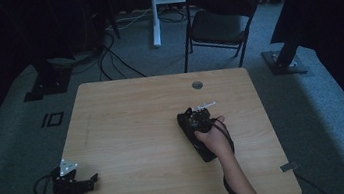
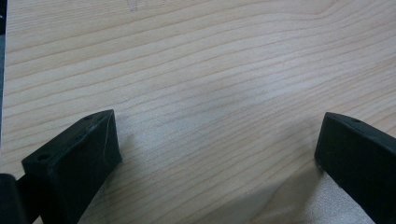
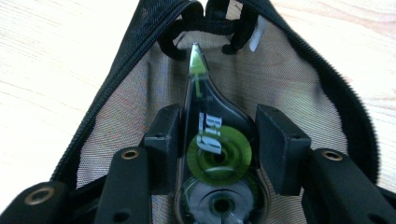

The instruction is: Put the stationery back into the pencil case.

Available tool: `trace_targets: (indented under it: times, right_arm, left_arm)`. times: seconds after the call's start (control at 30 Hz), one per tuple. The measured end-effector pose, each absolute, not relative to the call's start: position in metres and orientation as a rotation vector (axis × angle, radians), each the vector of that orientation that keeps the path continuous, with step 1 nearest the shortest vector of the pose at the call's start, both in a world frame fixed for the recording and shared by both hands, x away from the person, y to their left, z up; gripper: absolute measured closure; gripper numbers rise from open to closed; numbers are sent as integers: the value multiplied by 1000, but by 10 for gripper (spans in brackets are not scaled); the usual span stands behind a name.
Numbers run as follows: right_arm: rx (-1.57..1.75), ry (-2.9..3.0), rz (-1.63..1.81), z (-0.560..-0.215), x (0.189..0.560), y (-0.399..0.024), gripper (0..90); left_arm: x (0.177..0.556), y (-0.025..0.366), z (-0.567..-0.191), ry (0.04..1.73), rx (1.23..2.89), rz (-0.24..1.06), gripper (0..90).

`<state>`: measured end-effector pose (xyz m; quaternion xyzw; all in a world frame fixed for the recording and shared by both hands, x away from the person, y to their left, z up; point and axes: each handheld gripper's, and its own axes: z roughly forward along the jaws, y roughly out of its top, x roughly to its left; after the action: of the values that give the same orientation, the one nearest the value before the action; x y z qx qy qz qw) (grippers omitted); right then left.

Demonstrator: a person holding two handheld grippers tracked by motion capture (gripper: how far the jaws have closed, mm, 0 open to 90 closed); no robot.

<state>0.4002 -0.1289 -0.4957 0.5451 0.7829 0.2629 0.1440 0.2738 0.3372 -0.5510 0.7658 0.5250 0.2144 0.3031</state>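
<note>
The right gripper (image 3: 217, 149) squeezes the correction tape (image 3: 217, 154) inside the open black pouch (image 3: 116, 93), so letting go and zipping remain, while the left gripper (image 2: 217, 154) rests wide apart on the table (image 2: 210, 60).

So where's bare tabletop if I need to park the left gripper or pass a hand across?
Bare wood runs from the left gripper to the black pouch, and along the far edge by the grommet hole. It's crowded at the right gripper, which grips the correction tape over the pouch.
</note>
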Motion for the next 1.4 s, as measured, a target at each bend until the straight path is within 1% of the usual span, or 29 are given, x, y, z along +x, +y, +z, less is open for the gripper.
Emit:
trace_targets:
  times: [0.4,0.57,0.93,1.4]
  right_arm:
    - [1568,2266,752,-494,402,-130,483]
    - [1569,2252,798,-490,400,-132,476]
    - [1525,2234,895,-471,391,-134,461]
    - [1496,2196,999,-450,381,-151,432]
  left_arm:
    - [274,337,-551,1391,2030,568,0]
    - [274,337,-551,1391,2030,568,0]
    - [274,337,-551,1391,2030,568,0]
    - [274,337,-551,1392,2030,567,0]
